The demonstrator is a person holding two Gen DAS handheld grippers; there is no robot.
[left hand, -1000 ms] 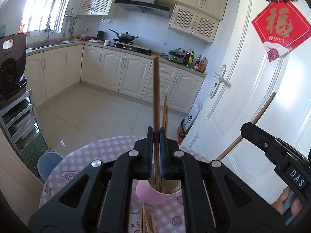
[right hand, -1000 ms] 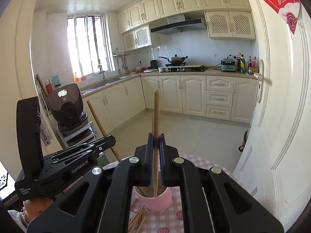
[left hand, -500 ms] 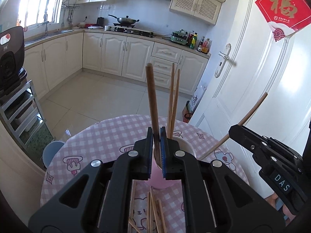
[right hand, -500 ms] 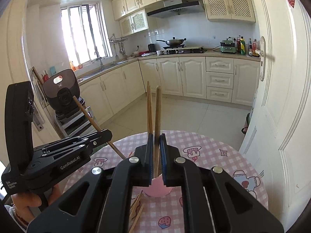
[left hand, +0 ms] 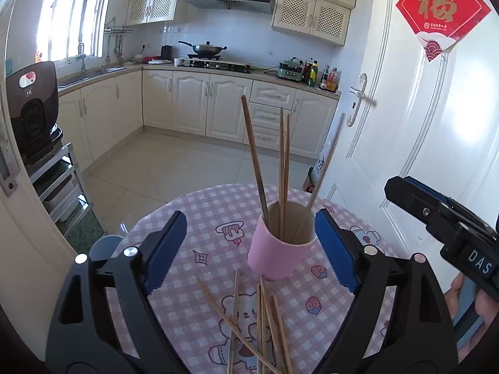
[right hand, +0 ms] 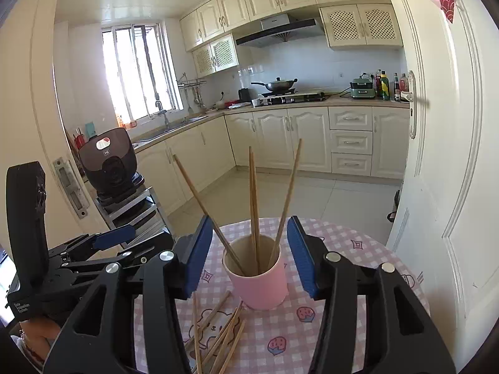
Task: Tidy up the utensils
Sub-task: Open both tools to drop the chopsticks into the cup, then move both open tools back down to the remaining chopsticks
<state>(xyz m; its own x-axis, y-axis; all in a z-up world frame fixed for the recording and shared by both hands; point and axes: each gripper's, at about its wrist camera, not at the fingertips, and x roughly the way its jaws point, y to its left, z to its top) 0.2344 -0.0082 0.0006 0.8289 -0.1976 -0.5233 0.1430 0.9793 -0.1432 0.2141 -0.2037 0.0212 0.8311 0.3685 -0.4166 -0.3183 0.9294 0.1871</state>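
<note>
A pink cup (left hand: 282, 249) (right hand: 259, 283) stands on a round table under a pink checked cloth (left hand: 193, 218) (right hand: 358, 249). Several wooden chopsticks (left hand: 253, 155) (right hand: 254, 205) lean inside the cup. More loose chopsticks (left hand: 262, 318) (right hand: 218, 333) lie in a heap on the cloth in front of it. My left gripper (left hand: 250, 215) hovers just short of the cup, its jaws opening with nothing pressed between the blue pads. My right gripper (right hand: 249, 218) is also opening, and its pads touch neither the cup nor the sticks. Each gripper shows at the edge of the other's view.
A white door (left hand: 405, 124) stands close on the right of the table. A metal rack with a dark appliance (left hand: 31, 115) is at the left. A blue stool (left hand: 104, 243) sits by the table's left edge. A hand (left hand: 461, 299) holds the right gripper.
Both grippers were shut on one chopstick each over the cup. They have opened and drawn back, and those two chopsticks now stand loose in the cup.
</note>
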